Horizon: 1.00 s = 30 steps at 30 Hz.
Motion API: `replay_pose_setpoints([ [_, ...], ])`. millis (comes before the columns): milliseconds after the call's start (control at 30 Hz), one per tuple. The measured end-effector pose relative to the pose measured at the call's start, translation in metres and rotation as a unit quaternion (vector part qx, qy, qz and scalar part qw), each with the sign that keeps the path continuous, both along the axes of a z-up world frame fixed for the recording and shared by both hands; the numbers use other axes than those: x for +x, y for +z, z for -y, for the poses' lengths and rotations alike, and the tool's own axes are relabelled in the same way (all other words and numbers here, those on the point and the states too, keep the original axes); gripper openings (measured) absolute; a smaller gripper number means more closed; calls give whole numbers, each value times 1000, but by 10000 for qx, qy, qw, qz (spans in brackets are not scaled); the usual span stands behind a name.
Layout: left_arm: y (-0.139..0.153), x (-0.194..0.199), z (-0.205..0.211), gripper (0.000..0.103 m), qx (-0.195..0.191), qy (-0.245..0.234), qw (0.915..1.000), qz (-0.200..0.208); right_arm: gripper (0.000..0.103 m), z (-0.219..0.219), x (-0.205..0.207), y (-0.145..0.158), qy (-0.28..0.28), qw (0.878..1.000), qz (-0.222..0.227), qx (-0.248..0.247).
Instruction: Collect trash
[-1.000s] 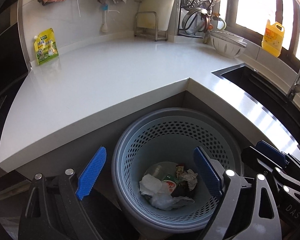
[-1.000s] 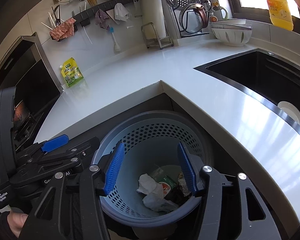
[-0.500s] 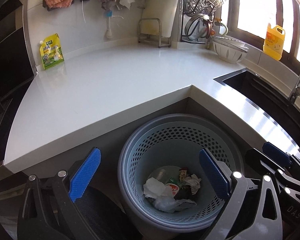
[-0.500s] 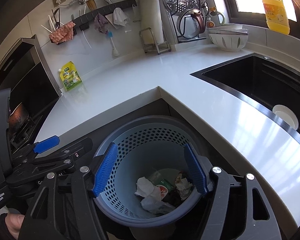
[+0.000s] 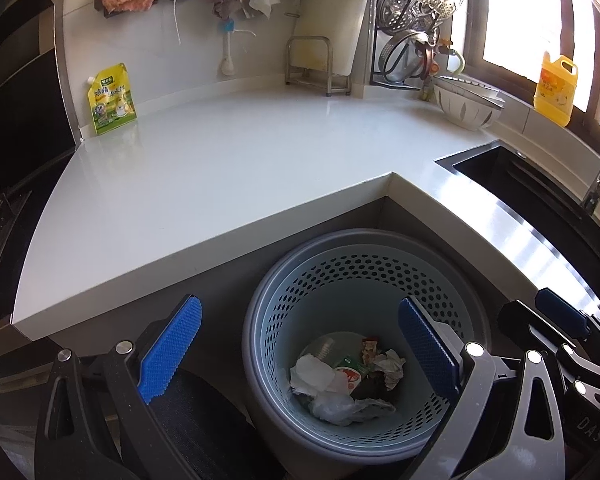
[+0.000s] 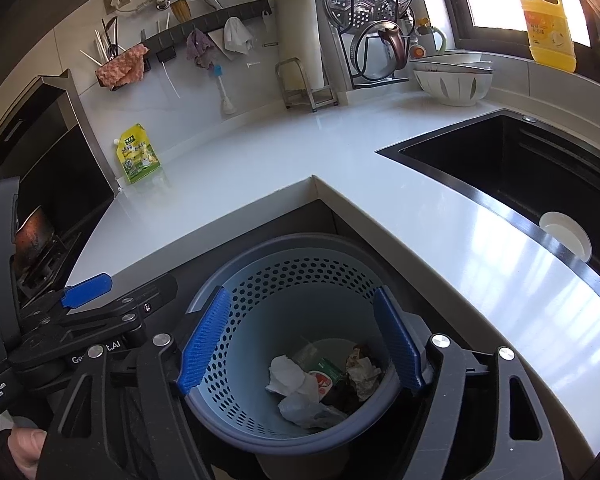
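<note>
We see the perforated blue trash basket point(image 5: 364, 272) standing below the inner corner of the white table point(image 5: 220, 168), holding crumpled paper and wrappers point(image 5: 340, 380) at its bottom. Our left tool point(image 5: 300, 348) hangs above it, spread wide and empty, with one fingertip over the basket's mouth; our right tool point(image 6: 300, 344) is likewise spread and holds nothing. On the table a yellow-green pouch point(image 5: 111, 99) leans at the wall, a white colander point(image 5: 466, 110) sits near the black sink point(image 6: 512, 168), and a yellow detergent jug point(image 6: 548, 30) stands by the window. The basket's near rim is cut off behind the tools' bodies.
</note>
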<state>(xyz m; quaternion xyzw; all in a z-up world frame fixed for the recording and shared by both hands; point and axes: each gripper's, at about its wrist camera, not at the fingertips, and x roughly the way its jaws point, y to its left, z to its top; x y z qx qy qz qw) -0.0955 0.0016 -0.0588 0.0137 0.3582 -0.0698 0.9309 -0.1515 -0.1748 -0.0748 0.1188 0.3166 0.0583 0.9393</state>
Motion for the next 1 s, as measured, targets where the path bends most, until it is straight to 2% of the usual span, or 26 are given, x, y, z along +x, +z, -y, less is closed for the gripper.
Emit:
replay_pose_setpoints([
  [467, -1, 0, 1, 97, 152, 105, 9998, 2, 74, -3, -2, 3, -52, 9999, 22, -154],
  [1000, -3, 1, -2, 97, 145, 126, 9998, -49, 79, -2, -2, 4, -153, 9998, 17, -148],
])
